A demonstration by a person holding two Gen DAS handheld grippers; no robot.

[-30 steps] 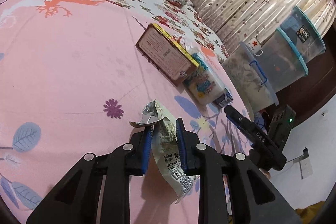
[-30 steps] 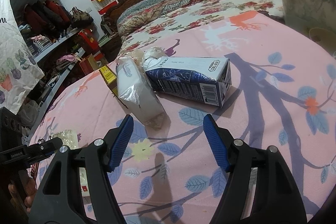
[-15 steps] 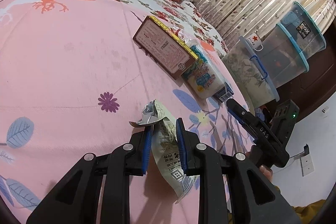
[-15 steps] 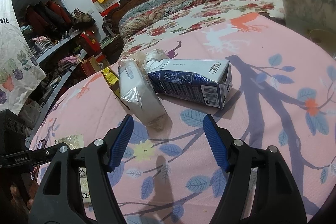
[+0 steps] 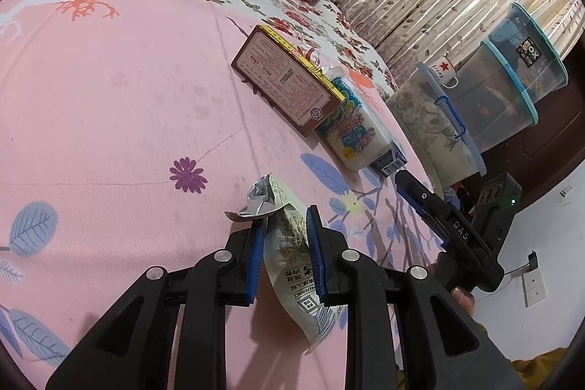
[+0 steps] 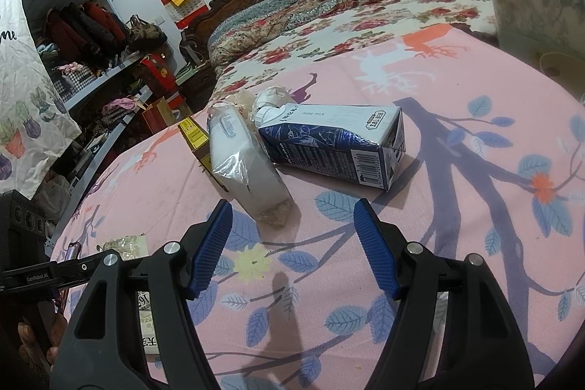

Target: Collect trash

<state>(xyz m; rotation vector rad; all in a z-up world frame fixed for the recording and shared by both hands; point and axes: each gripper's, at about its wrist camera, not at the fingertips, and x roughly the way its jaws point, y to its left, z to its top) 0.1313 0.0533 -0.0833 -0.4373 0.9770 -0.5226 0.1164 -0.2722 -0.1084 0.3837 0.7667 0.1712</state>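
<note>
Trash in the left gripper (image 5: 283,225) is a crumpled foil snack wrapper (image 5: 289,236), pinched between the blue fingers (image 5: 256,243): its torn silver top juts out beyond the tips and its printed tail hangs down behind them, above the pink leaf-patterned bed cover (image 5: 109,105). Further ahead of those fingers and to their right, a brown flat box (image 5: 285,83) lies on the cover, with a clear bag of white grains (image 5: 353,134) touching its near end. The right gripper (image 6: 292,225) hangs over the same cover with its fingers spread wide and nothing between them. Just ahead of its left finger lies the same bag of white grains (image 6: 245,167), and a blue-and-white milk carton (image 6: 336,145) rests on its side just beyond, ahead of the gap. Stacked plastic storage tubs (image 5: 475,105) stand beside the bed, off to the right.
</note>
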